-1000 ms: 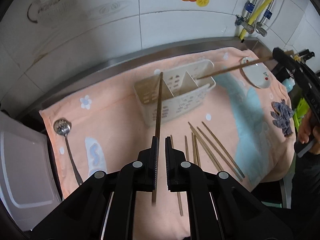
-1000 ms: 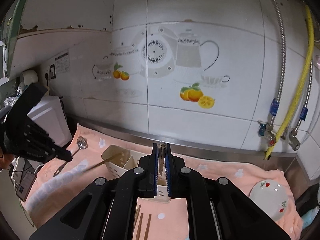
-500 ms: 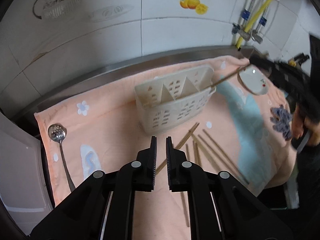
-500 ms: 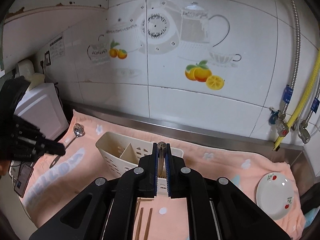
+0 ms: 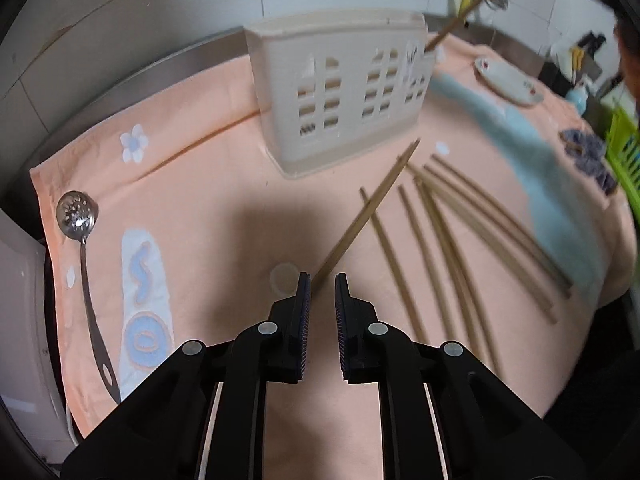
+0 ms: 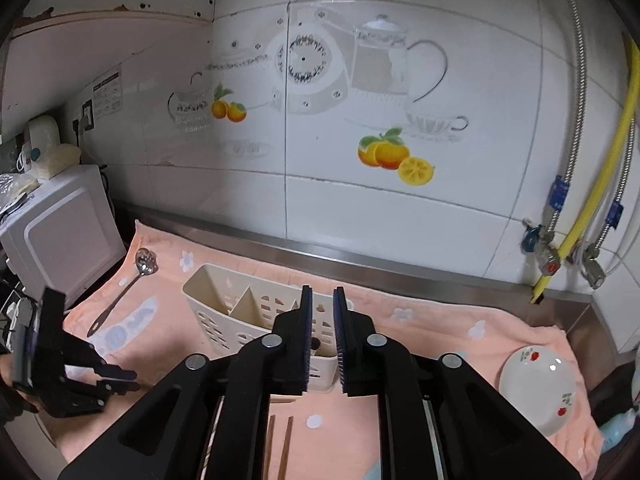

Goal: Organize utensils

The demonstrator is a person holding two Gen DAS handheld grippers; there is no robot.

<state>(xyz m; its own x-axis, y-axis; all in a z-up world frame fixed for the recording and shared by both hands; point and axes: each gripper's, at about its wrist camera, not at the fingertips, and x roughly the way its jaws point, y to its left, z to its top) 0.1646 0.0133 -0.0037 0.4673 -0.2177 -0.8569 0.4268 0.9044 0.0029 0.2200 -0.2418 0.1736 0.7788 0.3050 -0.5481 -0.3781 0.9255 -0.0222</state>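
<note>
Midway through sorting chopsticks into the basket (image 5: 340,92), top centre of the left view. Left gripper (image 5: 320,280): jaws narrowly parted, empty, low over the near end of a stray chopstick (image 5: 372,208) lying on the towel-covered table (image 5: 208,184). Right gripper (image 6: 320,292): jaws just been opening, nothing between them, above the basket. Next, probably: straddle the stick, clench, lift.

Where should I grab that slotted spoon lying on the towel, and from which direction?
Grip the slotted spoon mid-handle, coming straight down and closing across the handle's width. It lies flat on the towel, bowl toward the wall; the bowl looks too broad and flat.
</note>
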